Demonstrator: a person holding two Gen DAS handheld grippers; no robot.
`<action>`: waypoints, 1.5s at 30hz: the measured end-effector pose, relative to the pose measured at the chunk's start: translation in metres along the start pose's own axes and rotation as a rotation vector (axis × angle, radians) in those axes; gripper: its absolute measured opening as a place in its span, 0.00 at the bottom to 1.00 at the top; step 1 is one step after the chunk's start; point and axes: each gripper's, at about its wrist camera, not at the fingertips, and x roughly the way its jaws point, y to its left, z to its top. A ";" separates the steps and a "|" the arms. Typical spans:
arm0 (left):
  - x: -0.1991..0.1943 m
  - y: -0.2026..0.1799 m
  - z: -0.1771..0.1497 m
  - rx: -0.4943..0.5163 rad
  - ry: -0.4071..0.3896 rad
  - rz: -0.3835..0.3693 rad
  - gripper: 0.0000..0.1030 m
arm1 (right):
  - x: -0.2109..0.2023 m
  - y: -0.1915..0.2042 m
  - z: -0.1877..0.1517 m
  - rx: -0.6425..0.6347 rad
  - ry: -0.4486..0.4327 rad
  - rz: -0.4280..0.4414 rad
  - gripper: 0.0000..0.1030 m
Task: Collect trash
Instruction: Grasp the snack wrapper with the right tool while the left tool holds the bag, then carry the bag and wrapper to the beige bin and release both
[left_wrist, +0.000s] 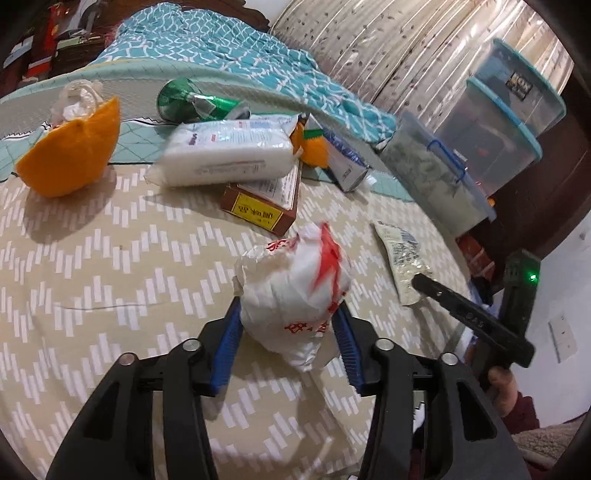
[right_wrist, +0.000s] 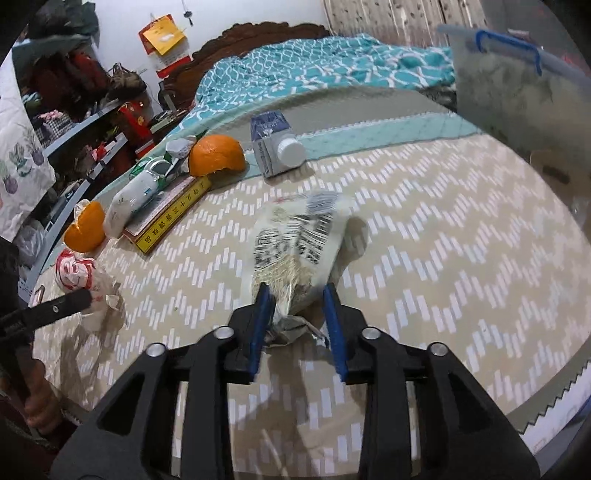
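A crumpled white bag with red print (left_wrist: 295, 284) sits between the blue pads of my left gripper (left_wrist: 290, 306). It looks smeared and rests on the patterned cloth, so the pads are not clamping it. In the right wrist view the same bag (right_wrist: 77, 273) lies at the left, with a left finger (right_wrist: 70, 301) beside it. A printed plastic packet (right_wrist: 299, 243) lies between the pads of my right gripper (right_wrist: 297, 291). It touches the left pad, and a gap shows at the right pad. The packet (left_wrist: 402, 258) and a right finger (left_wrist: 443, 295) also show in the left wrist view.
Farther back on the cloth lie orange peel halves (left_wrist: 74, 155) (right_wrist: 216, 155), a green can (left_wrist: 192, 99), a white pack (left_wrist: 229, 151), a brown box (left_wrist: 266, 206) and a milk carton (right_wrist: 275, 144). Clear storage boxes (left_wrist: 509, 122) stand at the right. A teal blanket (right_wrist: 314, 66) lies behind.
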 end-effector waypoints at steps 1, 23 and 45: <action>0.001 -0.002 0.000 0.001 0.004 0.007 0.48 | -0.002 0.000 -0.004 -0.001 -0.003 -0.002 0.60; 0.040 -0.051 0.035 0.095 0.057 0.016 0.38 | -0.015 -0.013 -0.016 -0.055 -0.091 -0.027 0.28; 0.267 -0.320 0.089 0.492 0.362 -0.182 0.39 | -0.072 -0.233 0.021 0.318 -0.286 -0.239 0.24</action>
